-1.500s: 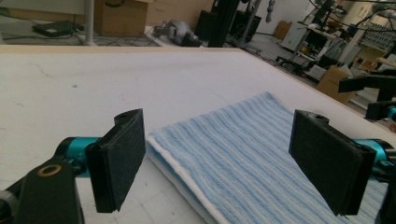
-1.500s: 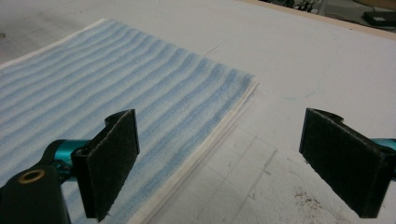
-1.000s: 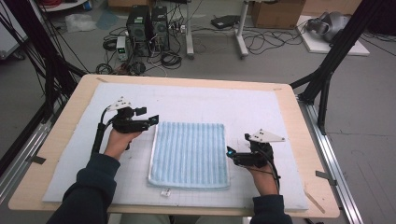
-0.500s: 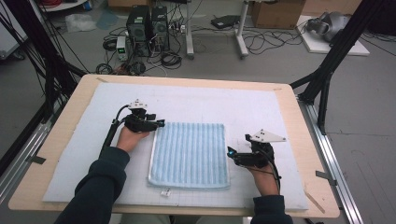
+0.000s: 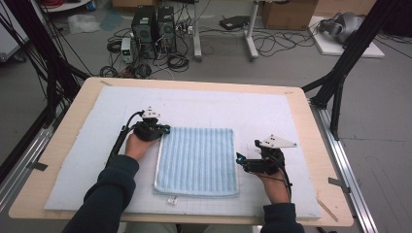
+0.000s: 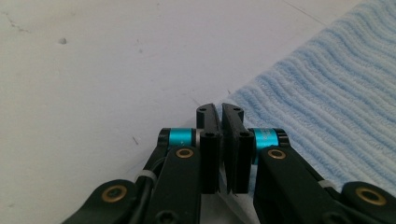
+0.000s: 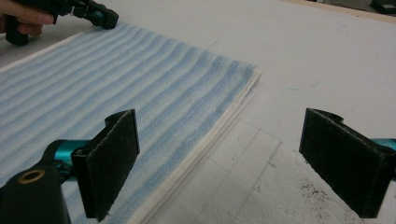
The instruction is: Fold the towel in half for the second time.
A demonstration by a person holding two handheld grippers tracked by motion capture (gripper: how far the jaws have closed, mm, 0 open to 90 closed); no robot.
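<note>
A light blue striped towel (image 5: 197, 160) lies folded flat on the white mat (image 5: 252, 111). My left gripper (image 5: 166, 130) is at its far left corner. In the left gripper view, the jaws (image 6: 220, 109) have just been closing and now stand together at the tip of that towel (image 6: 327, 93) corner, apparently pinching its thin edge. My right gripper (image 5: 239, 160) rests at the towel's right edge, near the front. Its pads (image 7: 114, 158) stand wide apart in the right gripper view (image 7: 219, 121), with the towel (image 7: 116, 79) edge and bare mat between them, untouched.
The mat covers a wooden table (image 5: 311, 121). A small white tag (image 5: 171, 200) lies just in front of the towel. Black frame legs (image 5: 340, 73) stand at the table's right and left. Computers and cables (image 5: 155, 29) are on the floor beyond.
My left hand moved right and down to the towel's far left corner, and its jaws went from wide open to shut. The right hand stayed still.
</note>
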